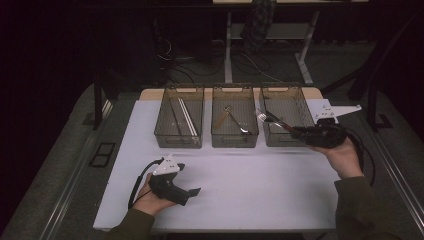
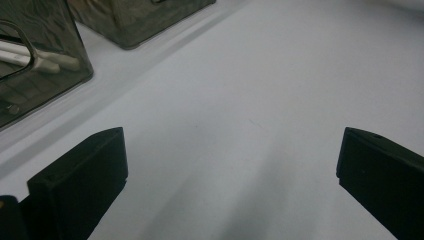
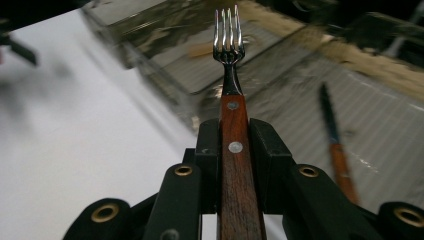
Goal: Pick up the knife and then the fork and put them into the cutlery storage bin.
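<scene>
Holding the fork (image 3: 234,145) by its wooden handle above the right bin (image 1: 285,116), my right gripper (image 1: 296,131) clamps this stiff, light thing firmly, while my left gripper (image 1: 192,192) stands wide open, empty.

fork (image 3: 234,145) handle end cut off at bottom edge, far bins (image 3: 150,30) motion-blurred, knife (image 3: 334,145) soft

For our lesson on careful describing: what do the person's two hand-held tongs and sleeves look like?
Both the left tongs and the right tongs have chunky black bodies, each topped by a pale grey three-cornered plate. A black cable loops from the left one. Seen close, the jaws are flat black blocks, and the right tongs' linkage carries brass-coloured rivets. The sleeves are dark olive green.
</scene>
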The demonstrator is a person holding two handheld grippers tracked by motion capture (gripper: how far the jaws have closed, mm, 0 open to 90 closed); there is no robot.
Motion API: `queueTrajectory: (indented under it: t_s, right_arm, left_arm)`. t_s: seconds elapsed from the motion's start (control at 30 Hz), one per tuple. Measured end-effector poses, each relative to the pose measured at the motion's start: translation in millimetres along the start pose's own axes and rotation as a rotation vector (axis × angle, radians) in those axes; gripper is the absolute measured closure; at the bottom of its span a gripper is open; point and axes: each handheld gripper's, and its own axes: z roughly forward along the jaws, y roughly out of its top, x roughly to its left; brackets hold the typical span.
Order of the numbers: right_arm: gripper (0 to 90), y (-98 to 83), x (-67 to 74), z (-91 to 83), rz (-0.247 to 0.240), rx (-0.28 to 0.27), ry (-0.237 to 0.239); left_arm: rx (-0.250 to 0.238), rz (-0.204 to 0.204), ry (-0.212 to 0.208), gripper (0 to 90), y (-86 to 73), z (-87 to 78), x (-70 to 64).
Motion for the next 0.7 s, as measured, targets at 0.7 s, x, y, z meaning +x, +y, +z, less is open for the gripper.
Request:
queueTrajectory:
  t_s: [0.7]
  right_arm:
    - [75.4, 16.1, -53.4, 31.2, 0.186, 0.1, -0.237]
  left_arm:
    - [0.001, 0.022, -0.002, 0.0, 1.9, 0.7, -3.5]
